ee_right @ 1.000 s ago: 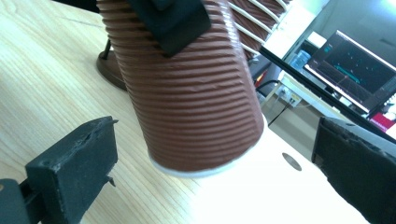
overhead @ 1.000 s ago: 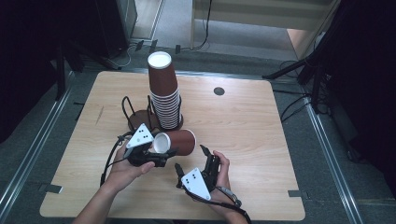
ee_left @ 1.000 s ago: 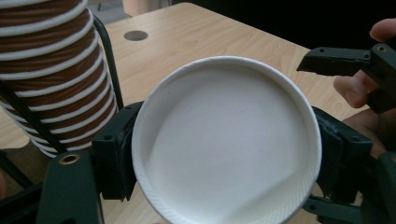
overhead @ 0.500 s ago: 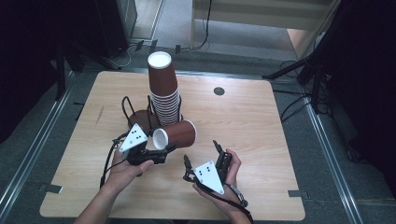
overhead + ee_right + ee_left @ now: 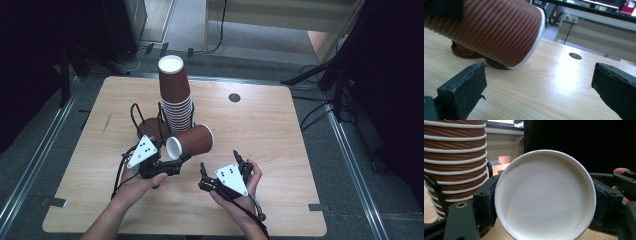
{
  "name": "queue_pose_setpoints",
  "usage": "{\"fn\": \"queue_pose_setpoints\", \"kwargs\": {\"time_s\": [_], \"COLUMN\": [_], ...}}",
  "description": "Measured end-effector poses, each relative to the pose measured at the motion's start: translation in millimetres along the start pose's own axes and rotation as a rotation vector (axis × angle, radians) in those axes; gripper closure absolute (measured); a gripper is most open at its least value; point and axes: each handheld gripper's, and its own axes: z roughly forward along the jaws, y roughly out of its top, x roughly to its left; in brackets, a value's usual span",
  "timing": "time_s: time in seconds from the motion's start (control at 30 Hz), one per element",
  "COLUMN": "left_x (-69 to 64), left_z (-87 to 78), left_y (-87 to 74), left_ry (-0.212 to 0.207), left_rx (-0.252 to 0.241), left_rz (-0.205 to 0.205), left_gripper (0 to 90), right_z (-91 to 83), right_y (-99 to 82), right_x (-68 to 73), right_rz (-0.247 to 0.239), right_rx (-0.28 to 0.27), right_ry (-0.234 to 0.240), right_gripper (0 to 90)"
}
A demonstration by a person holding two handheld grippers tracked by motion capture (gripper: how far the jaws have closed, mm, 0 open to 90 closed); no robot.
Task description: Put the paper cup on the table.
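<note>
We have one paper cup (image 5: 190,143) lying sideways in the middle of the high view, clear of the table (image 5: 280,150), with its white mouth turned toward the lower left. The left gripper (image 5: 172,167) is clamped on it near the rim; in the left gripper view the cup (image 5: 545,195) sits between the two black jaws, which press its sides. The right gripper (image 5: 220,172) hovers below and to the right of it in the high view, jaws spread wide with nothing between them; they have just been opening further. In the right gripper view the cup's ribbed brown wall (image 5: 499,32) hangs at the upper left, above and beyond the open jaws.

Just above the cup in the high view stands the tall stack of cups (image 5: 176,97), on a holder with wire loops (image 5: 145,122).

We judge the main risk to be the thin wall: a hard squeeze at the rim may buckle it or let it pop free. If we swing the cup toward the stack carelessly, its base may knock the tower over. Closing the right gripper from this offset may catch only an edge and twist the cup out of the left one.
</note>
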Motion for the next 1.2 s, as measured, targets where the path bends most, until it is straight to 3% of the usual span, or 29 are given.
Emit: {"fn": "queue_pose_setpoints", "kwargs": {"time_s": [0.03, 0.07, 0.1, 0.13, 0.17, 0.2, 0.27, 0.33, 0.47, 0.6, 0.63, 0.67, 0.7, 0.73, 0.77, 0.83, 0.87, 0.93, 1.0, 1.03, 1.07, 1.13, 1.2], "left_x": [-1.2, -1.2, -1.7, -1.7, -1.5, -1.5, -1.5, -1.6, -1.6, -2.3, -2.5, -3.4, -3.4, -3.9, -3.9, -4.4, -4.9, -5.2, -5.7, -7.3, -7.3, -8.7, -9.8], "left_z": [0.4, 0.4, 0.5, 0.5, 1.0, 1.0, 1.3, 1.8, 2.6, 3.7, 3.7, 4.4, 4.4, 5.2, 5.2, 5.6, 6.3, 6.5, 6.5, 7.1, 7.1, 7.6, 8.2], "left_y": [-0.6, -0.6, -0.8, -0.8, -1.2, -1.2, -1.9, -2.5, -3.5, -5.1, -5.6, -6.2, -6.2, -6.6, -6.6, -6.9, -7.3, -7.4, -7.5, -7.5, -7.5, -7.6, -8.1], "left_ry": [0.003, 0.003, 0.003, 0.003, 0.006, 0.006, 0.009, 0.012, 0.02, 0.026, 0.025, 0.02, 0.02, 0.02, 0.02, 0.02, 0.023, 0.024, 0.017, 0.014, 0.014, 0.01, 0.009], "left_rx": [-0.009, -0.009, -0.016, -0.016, -0.024, -0.024, -0.029, -0.033, -0.047, -0.069, -0.072, -0.08, -0.08, -0.084, -0.084, -0.083, -0.083, -0.086, -0.085, -0.089, -0.089, -0.09, -0.087], "left_rz": [0.002, 0.002, 0.002, 0.002, -0.003, -0.003, 0.0, 0.005, -0.003, -0.01, -0.01, -0.016, -0.016, -0.016, -0.016, -0.016, -0.01, -0.009, -0.006, -0.002, -0.002, 0.005, 0.01], "left_gripper": [23.0, 23.0, 23.0, 23.0, 23.0, 23.0, 23.0, 23.0, 23.0, 23.1, 23.1, 23.1, 23.1, 23.1, 23.1, 23.1, 23.1, 23.1, 23.2, 23.3, 23.3, 23.3, 23.3], "right_z": [-1.0, -1.0, -2.8, -2.8, -4.7, -4.7, -5.6, -5.6, -7.0, -8.5, -8.5, -8.0, -8.0, -7.9, -7.9, -8.8, -9.5, -9.6, -10.0, -9.9, -9.9, -9.4, -8.8], "right_y": [2.7, 2.7, 6.0, 6.0, 9.0, 9.0, 12.0, 12.7, 17.1, 27.5, 27.5, 31.6, 31.6, 34.8, 34.8, 38.1, 41.2, 42.8, 45.4, 47.2, 47.2, 48.2, 48.3], "right_x": [-5.3, -5.3, -10.3, -10.3, -14.9, -14.9, -20.8, -21.5, -20.6, -18.9, -18.9, -17.6, -17.6, -16.6, -16.6, -13.7, -10.4, -8.4, -5.2, -4.8, -4.8, -5.7, -5.3], "right_rz": [0.039, 0.039, 0.084, 0.084, 0.135, 0.135, 0.231, 0.252, 0.299, 0.418, 0.418, 0.472, 0.472, 0.541, 0.541, 0.594, 0.64, 0.663, 0.714, 0.781, 0.781, 0.88, 0.901], "right_rx": [0.005, 0.005, 0.012, 0.012, 0.022, 0.022, 0.035, 0.041, 0.042, 0.028, 0.028, 0.025, 0.025, 0.022, 0.022, 0.017, 0.006, 0.004, 0.005, 0.009, 0.009, 0.017, 0.017], "right_ry": [-0.007, -0.007, -0.007, -0.007, -0.017, -0.017, -0.033, -0.034, -0.035, -0.03, -0.03, -0.028, -0.028, -0.016, -0.016, -0.004, 0.041, 0.057, 0.065, 0.058, 0.058, 0.046, 0.038], "right_gripper": [0.0, 0.0, 0.0, 0.0, 0.0, 0.0, 0.0, 0.0, 0.0, 0.0, 0.0, 0.0, 0.0, 0.0, 0.0, 0.0, 0.0, 0.0, 0.0, 0.0, 0.0, 0.0, 0.0]}}
